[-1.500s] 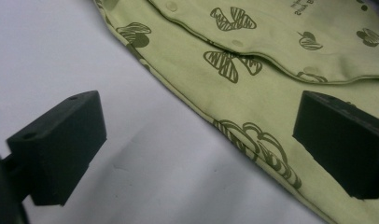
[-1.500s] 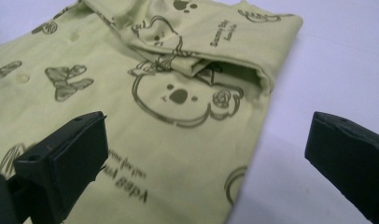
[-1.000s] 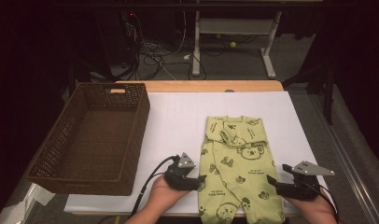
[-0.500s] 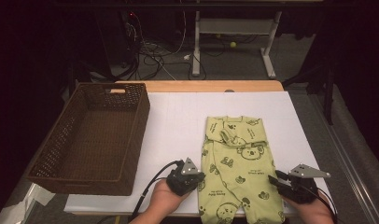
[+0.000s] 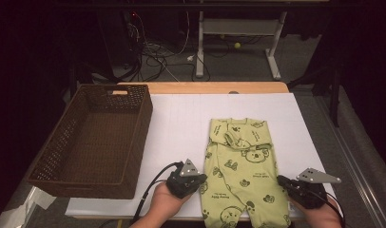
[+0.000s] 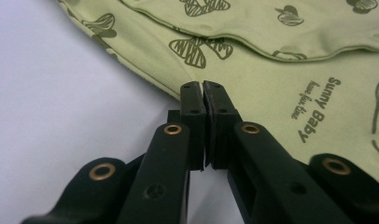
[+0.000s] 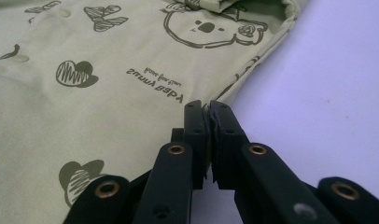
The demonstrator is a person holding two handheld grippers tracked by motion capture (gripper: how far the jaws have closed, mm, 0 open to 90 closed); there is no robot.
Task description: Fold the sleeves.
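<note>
- The bench (image 5: 181, 118) carries a white sheet with a brown wicker basket (image 5: 93, 137) on its left side; the basket looks empty from the high view.
- The green baby sleepsuit (image 5: 241, 166) lies flat and face up on the right half of the sheet, neck away from you, legs toward you, well apart from the basket.
- Your left claw (image 6: 204, 86) has just been closing and now sits pressed together at the suit's left edge, apparently pinching the hem.
- Your right claw (image 7: 208, 106) has likewise just been closing and is clamped at the right edge, fabric seemingly caught between the tips.
- Progress, as I judge it: both sides are gripped near the legs, but nothing is folded or lifted yet. The fold and any move to the basket remain.
</note>
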